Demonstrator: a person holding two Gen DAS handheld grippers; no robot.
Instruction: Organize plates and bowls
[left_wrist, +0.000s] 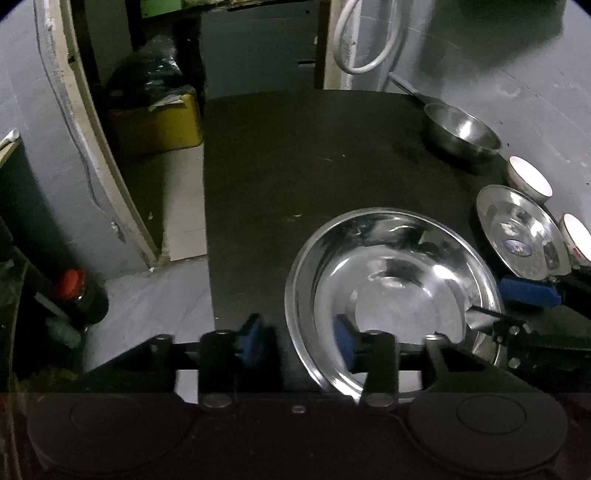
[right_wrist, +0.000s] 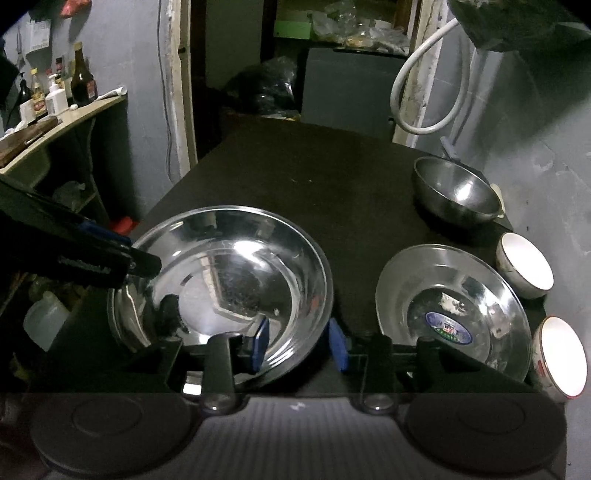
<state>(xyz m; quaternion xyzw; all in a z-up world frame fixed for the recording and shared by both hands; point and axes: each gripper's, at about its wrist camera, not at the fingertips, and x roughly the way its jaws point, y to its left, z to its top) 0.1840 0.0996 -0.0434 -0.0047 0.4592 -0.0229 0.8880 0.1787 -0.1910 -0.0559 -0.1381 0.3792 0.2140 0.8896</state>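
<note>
While the large steel plate sits near the table's front edge, both claws straddle its rim, spread and unclenched: left gripper, right gripper. Sorting looks barely begun. The stickered plate, steel bowl and two white bowls appear empty, unstacked, apart.

Left wrist view: sitting low over the near edge of the black table, looking forward and down toward its far edge, close behind the left gripper.
Right wrist view: hovering close over the near edge too, facing the far right corner, right gripper in the foreground.
Shared ground: both are taking in the large steel plate, the smaller steel plate and the steel bowl along the right edge.
Cross-sighting: each view is catching the other gripper at its side.
</note>
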